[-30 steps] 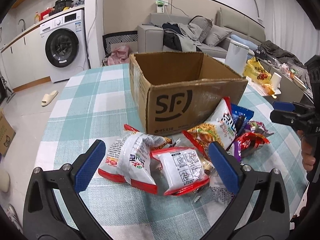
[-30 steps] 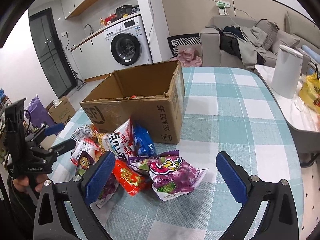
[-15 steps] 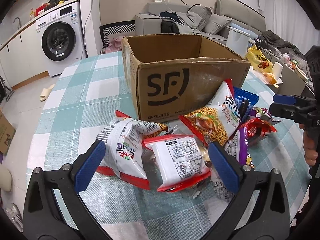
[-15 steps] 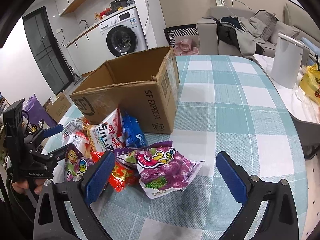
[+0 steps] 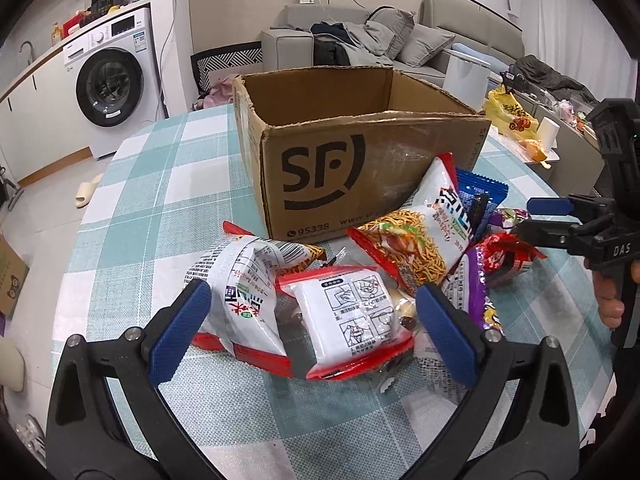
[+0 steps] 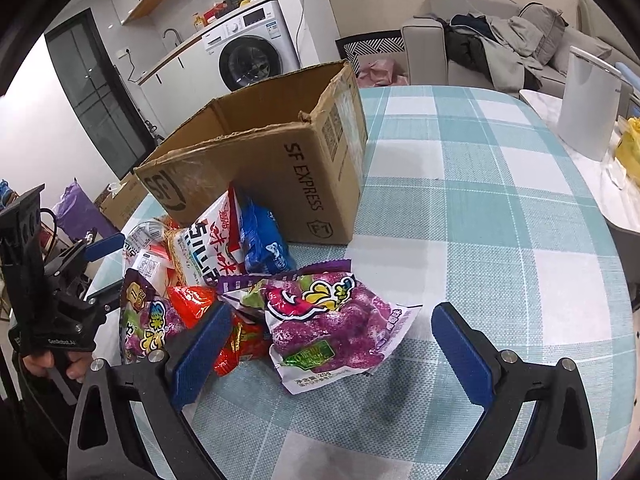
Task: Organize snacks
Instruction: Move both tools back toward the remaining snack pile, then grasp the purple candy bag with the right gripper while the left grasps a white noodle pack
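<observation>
An open cardboard box (image 5: 360, 184) marked SF stands on the checked table, and nothing shows inside it from either view. Snack packets lie piled against its front. My left gripper (image 5: 310, 316) is open, and its blue pads flank a small white-and-red packet (image 5: 352, 328) and a larger white packet (image 5: 240, 292). Behind them lean a noodle-snack packet (image 5: 420, 232) and a blue packet (image 5: 480, 196). My right gripper (image 6: 332, 344) is open around a purple packet (image 6: 332, 328), with a red packet (image 6: 240, 344) by its left pad. The box (image 6: 280, 168) stands just beyond.
The table (image 6: 480, 220) has bare cloth to the right of the box. A white appliance (image 6: 588, 104) stands on a side counter past the table's edge. Each gripper appears in the other's view, held by a hand: right gripper (image 5: 540, 220), left gripper (image 6: 100, 276).
Both grippers have come closer and lower to the snack pile, so the packets sit between their pads. The packets and the box have not moved.
</observation>
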The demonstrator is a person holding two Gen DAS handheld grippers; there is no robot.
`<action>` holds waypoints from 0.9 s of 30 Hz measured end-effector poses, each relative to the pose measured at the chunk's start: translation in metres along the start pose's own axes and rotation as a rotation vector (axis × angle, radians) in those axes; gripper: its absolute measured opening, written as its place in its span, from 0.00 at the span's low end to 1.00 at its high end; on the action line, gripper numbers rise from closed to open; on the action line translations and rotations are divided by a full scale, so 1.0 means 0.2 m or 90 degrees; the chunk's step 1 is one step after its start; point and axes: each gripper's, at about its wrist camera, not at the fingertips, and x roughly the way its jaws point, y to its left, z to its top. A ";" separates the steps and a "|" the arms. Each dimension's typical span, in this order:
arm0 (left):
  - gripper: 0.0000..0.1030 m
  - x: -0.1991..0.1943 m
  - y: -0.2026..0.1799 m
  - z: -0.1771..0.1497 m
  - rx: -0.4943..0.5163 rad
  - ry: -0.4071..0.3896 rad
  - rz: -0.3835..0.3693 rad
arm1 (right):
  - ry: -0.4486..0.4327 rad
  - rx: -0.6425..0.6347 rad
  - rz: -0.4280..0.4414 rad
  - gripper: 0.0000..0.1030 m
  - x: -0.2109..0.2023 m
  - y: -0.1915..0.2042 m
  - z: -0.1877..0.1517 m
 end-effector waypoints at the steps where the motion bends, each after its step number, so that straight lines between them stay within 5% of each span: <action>1: 0.98 -0.01 0.00 0.00 0.000 0.000 -0.002 | 0.002 -0.001 0.005 0.99 0.00 0.00 0.00; 17: 0.70 -0.08 0.02 0.02 -0.007 0.000 -0.021 | -0.013 0.025 0.020 0.93 -0.01 -0.05 0.00; 27: 0.70 -0.09 -0.01 0.01 0.010 0.015 -0.036 | -0.009 0.026 0.025 0.87 0.00 -0.07 -0.01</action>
